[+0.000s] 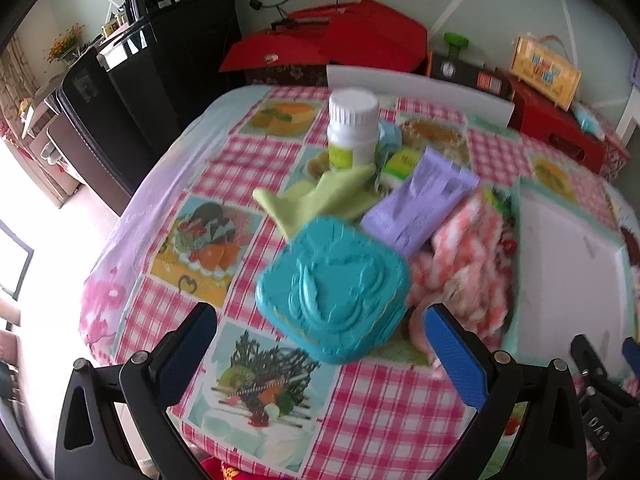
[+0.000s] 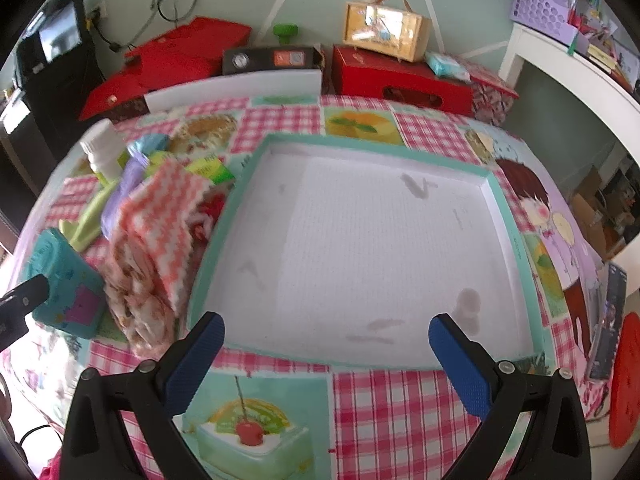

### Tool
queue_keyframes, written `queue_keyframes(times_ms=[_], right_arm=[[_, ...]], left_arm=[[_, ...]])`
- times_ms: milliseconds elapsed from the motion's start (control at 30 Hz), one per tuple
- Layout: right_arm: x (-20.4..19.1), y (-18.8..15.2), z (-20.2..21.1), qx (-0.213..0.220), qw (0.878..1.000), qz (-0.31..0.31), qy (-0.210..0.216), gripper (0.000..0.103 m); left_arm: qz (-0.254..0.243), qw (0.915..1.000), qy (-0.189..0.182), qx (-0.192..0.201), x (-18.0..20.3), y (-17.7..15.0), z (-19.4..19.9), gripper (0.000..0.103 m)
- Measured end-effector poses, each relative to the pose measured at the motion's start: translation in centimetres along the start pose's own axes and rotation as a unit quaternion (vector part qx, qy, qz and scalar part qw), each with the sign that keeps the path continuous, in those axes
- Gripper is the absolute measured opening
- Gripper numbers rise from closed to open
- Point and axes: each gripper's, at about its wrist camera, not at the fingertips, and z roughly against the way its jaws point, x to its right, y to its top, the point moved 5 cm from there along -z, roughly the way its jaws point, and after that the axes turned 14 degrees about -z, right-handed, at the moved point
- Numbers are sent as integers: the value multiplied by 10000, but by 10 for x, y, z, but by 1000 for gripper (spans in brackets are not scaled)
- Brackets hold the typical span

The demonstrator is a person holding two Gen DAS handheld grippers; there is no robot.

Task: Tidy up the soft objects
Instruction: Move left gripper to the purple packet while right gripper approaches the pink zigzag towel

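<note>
Left wrist view shows the left gripper point(image 1: 320, 340) spread wide and empty over the teal case point(image 1: 334, 290), with the orange-white cloth point(image 1: 468, 248), purple pack point(image 1: 420, 208) and green cloth point(image 1: 320, 200) just beyond. Only the right wrist view shows the right gripper point(image 2: 326, 344), equally wide and empty, before the whole tray point(image 2: 240, 184).

The right gripper point(image 2: 326, 330) hovers with fingers spread over the near edge of a shallow teal-rimmed tray point(image 2: 505, 200); an orange-and-white cloth point(image 2: 160, 220) lies heaped left of it.
</note>
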Motion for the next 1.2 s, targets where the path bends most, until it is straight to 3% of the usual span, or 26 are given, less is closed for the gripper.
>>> queue_keyframes(times_ms=[133,367,567,700,900,1033,1200], right_arm=[[-16,19,12,177,9993,25,343,103],[-42,49,18,215,9959,-34,873,103],[-65,72,0,-107,9930,8,1177,103],[-72,80,-19,-468,9866,-112,1561,103],[-75,92,-41,-734,9808,-256,1790,103],[-75,97,-54,-871,9805,-268,1741,103],[-80,95,-71,-1107,9801,-152,1640,103]], left_arm=[[235,9993,-119,272,-10,24,12,103],[58,9994,-116,335,-11,64,6,103],[151,9986,-503,8,-6,86,-23,103],[237,9973,-690,37,1,96,-38,103],[553,9942,-912,143,7,112,-53,103],[229,9962,-832,120,15,113,-61,103],[-163,9979,-559,-275,17,106,-76,103]])
